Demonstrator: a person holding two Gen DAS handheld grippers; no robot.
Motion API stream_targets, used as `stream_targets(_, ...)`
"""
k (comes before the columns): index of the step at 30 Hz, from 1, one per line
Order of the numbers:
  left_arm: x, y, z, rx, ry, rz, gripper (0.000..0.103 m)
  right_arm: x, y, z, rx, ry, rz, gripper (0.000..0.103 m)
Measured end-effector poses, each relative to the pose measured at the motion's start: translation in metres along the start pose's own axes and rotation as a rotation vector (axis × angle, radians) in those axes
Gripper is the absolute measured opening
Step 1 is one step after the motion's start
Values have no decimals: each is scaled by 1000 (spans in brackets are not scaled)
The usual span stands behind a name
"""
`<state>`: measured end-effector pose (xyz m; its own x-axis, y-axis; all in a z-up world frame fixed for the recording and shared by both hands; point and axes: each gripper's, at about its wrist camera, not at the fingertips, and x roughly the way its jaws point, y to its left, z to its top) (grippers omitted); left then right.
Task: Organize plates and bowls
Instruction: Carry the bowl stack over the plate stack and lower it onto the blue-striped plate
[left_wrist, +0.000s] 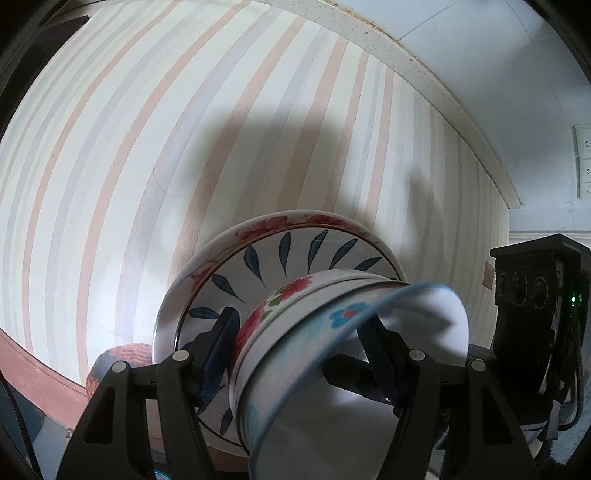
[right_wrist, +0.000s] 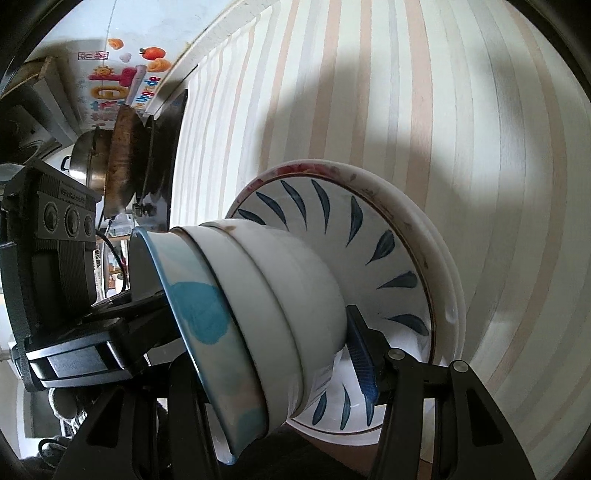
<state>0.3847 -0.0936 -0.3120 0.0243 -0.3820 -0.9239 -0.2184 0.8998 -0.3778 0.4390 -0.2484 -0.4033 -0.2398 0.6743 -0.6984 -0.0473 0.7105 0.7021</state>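
Over the striped tabletop (left_wrist: 147, 147), which fills most of both views with its pale pink, grey and cream bands, a whole pile of dishes is carried between two grippers. The tabletop is the biggest thing here; its speckled white edge (left_wrist: 424, 74) runs along the far side, and beyond that edge stands a pale wall. At the far end of the tabletop, as the right wrist view shows it, a dark stove (right_wrist: 162, 147) holds a brown worn pan (right_wrist: 122, 155) and a steel pot (right_wrist: 85, 158). Next in size is the pile itself, above the tabletop and tilted on its side. Its bottom is a stack of plates (left_wrist: 295, 254): the upper plate has dark blue leaf strokes around the rim, and under it is a plate with red flowers on the border. On the plates sit the nested bowls (right_wrist: 280, 295), the inner white ones with red flowers and the outermost one with a blue rim and blue patches. The left gripper (left_wrist: 295, 339) has its jaws about half apart and they clamp the pile, one finger under the plates, the other inside the top bowl. The right gripper (right_wrist: 258, 339) holds the same pile from the opposite side in the same way, its ribbed blue pad (right_wrist: 362, 354) pressed against the leaf plate.
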Motion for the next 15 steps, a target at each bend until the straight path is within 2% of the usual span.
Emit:
stream_targets(9,-2,-2,3,35,-6,12,64,2,2,-1,12,-11,-17,55)
stream_targets(15,-19,-9,-2,99,-74,92,64,-1,2,-4,27,-32,-40,55)
